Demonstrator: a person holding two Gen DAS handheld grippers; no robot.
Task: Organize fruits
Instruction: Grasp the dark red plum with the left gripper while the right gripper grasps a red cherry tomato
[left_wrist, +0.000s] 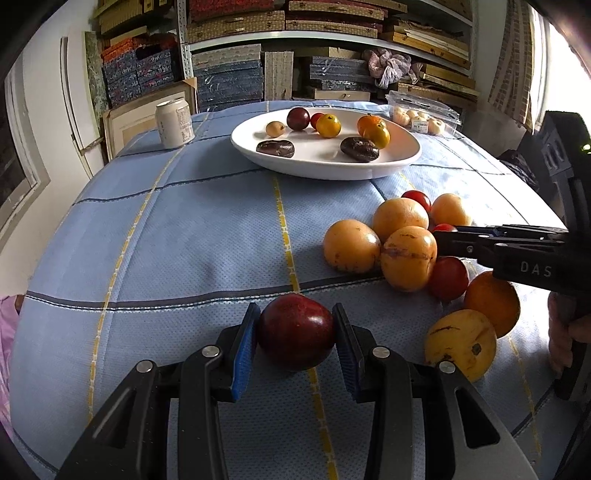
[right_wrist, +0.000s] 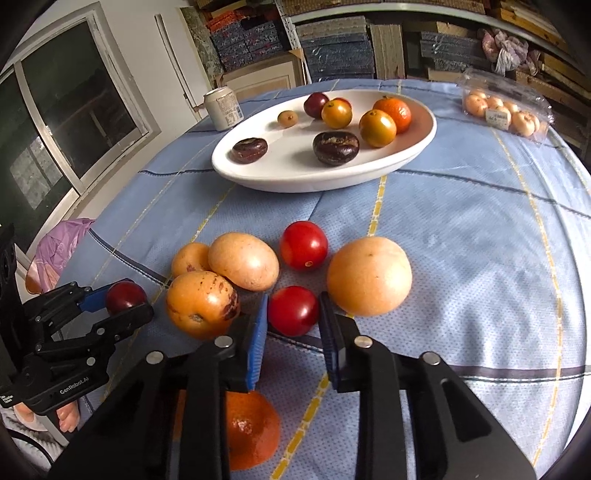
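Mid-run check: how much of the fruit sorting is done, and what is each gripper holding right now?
Done: eight fruits sit in the white plate. In hand: the left gripper is shut on a dark red plum, and the right gripper is shut on a red tomato, both down by the tablecloth. Left: a pile of yellow-orange fruits, another tomato and an orange.

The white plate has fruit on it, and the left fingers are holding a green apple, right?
Not quite. The white plate does have fruit, but the left gripper has its fingers on a dark red fruit, not a green apple. The left wrist view shows it.
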